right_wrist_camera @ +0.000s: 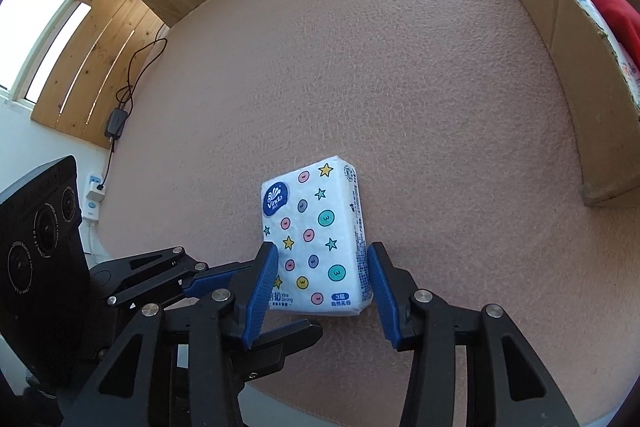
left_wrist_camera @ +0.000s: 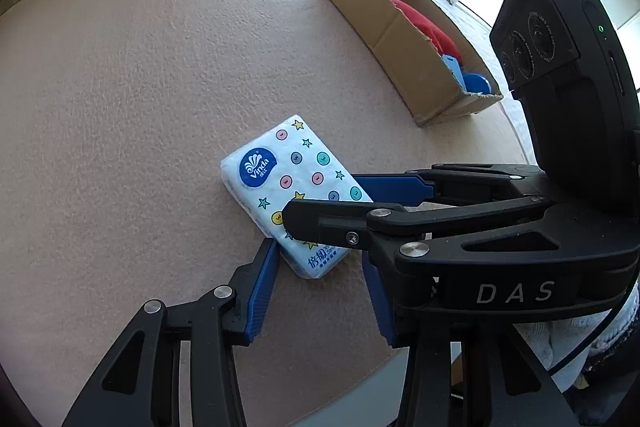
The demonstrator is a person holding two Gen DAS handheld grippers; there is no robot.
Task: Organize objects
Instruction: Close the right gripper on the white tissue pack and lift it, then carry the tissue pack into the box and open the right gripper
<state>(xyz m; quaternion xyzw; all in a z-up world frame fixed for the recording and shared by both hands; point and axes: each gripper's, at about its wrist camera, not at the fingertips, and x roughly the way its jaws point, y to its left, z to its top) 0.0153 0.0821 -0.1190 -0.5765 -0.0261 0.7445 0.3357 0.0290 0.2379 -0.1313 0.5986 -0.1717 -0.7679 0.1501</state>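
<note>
Right wrist view: white tissue pack [right_wrist_camera: 316, 239], coloured dots and stars.

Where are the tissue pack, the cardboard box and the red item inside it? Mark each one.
tissue pack [right_wrist_camera: 316, 239]: right wrist view, middle of its printed top face.
cardboard box [left_wrist_camera: 384, 27]: left wrist view, outer face of its near side wall.
red item [left_wrist_camera: 420, 23]: left wrist view, part showing above the wall.

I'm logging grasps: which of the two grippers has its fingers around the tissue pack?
The right gripper: its blue fingers flank the tissue pack lying on the table. The left gripper only approaches the pack's corner from the side.
</note>
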